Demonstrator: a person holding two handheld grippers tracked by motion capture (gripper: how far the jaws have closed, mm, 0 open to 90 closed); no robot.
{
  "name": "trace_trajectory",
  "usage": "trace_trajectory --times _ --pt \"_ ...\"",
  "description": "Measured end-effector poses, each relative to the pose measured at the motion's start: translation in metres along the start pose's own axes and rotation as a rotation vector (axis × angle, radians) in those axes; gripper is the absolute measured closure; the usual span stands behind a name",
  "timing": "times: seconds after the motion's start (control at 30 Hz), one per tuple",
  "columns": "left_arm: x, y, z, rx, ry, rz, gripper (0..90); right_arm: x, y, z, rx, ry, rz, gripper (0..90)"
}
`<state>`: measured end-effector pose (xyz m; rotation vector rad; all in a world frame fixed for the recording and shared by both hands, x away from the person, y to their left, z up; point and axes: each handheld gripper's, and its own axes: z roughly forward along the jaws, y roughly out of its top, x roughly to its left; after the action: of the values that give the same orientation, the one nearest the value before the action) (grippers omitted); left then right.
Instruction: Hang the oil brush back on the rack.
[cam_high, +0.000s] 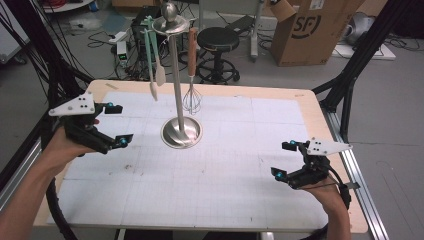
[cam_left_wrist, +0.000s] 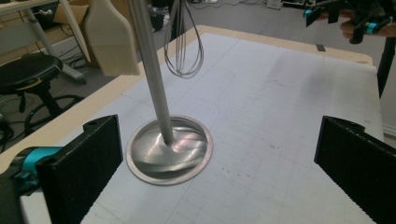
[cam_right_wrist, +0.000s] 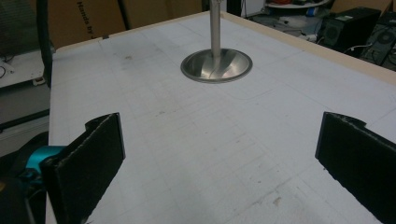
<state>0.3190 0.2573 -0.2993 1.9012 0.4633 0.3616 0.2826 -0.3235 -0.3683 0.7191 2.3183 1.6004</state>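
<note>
A steel utensil stand (cam_high: 181, 132) rises from its round base (cam_left_wrist: 169, 150) at the middle back of the white gridded mat (cam_high: 225, 175). From its top hang a green spatula (cam_high: 149, 55), a cream spatula (cam_high: 160, 75) and a wooden-handled whisk (cam_high: 192, 100). My left gripper (cam_high: 118, 125) hovers left of the base, open, with nothing between its jaws; in its own view the left gripper (cam_left_wrist: 219, 140) faces the base and the whisk (cam_left_wrist: 184, 51). My right gripper (cam_high: 283, 160) stands open and empty at the mat's right side, and the base (cam_right_wrist: 216, 65) lies far ahead of it.
The wooden table edge (cam_high: 320, 120) frames the mat. Behind the table stand a black stool (cam_high: 218, 40), a cardboard box (cam_high: 312, 30) and cabled equipment (cam_high: 135, 30). Black frame struts (cam_high: 350, 75) rise at the right and left.
</note>
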Motion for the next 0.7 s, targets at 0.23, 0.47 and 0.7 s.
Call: trace_trajectory --times 0.23,0.47,0.7 --pt "-0.007 -0.032 0.006 -0.029 0.003 -0.042 1.6 -0.001 0.000 0.002 0.006 -0.005 -0.013 0.0" --pt "-0.012 -0.059 0.017 -0.021 0.016 -0.067 1.7 -0.001 -0.002 0.003 0.014 -0.004 0.003 0.0" --pt "-0.014 -0.081 0.022 0.000 -0.014 -0.091 1.6 -0.003 -0.004 0.003 0.012 -0.001 0.011 0.0"
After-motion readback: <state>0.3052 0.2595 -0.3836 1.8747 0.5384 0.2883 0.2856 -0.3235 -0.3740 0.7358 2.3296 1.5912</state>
